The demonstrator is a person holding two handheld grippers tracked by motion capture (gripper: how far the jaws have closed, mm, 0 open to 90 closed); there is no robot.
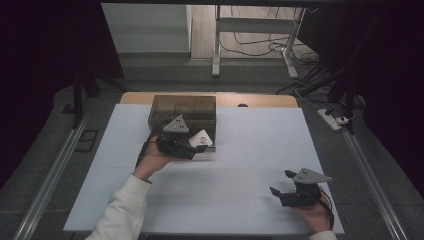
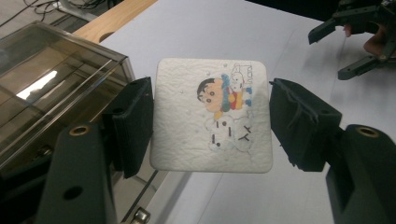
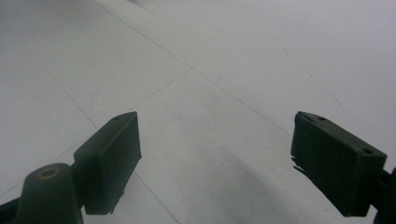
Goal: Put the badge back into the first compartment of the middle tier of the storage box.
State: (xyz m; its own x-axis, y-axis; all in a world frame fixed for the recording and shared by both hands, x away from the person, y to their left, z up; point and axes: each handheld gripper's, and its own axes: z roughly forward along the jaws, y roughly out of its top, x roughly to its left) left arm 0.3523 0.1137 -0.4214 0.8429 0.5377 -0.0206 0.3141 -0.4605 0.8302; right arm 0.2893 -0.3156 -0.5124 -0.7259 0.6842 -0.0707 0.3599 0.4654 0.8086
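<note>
White, pulpy coaster (image 2: 212, 114) sits clamped edgewise between the left gripper (image 2: 210, 123) pads, beside the smoky plastic box (image 2: 56, 79); keep the squeeze even and the square level, I'd judge; right gripper (image 3: 215, 158) hangs open over bare table (image 3: 224, 60).

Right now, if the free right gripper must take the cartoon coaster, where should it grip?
Probably the coaster's free top or bottom edge: the left gripper's pads press its two side edges. The right gripper, jaws open, could come across those free edges, as it is thin and flat.
</note>
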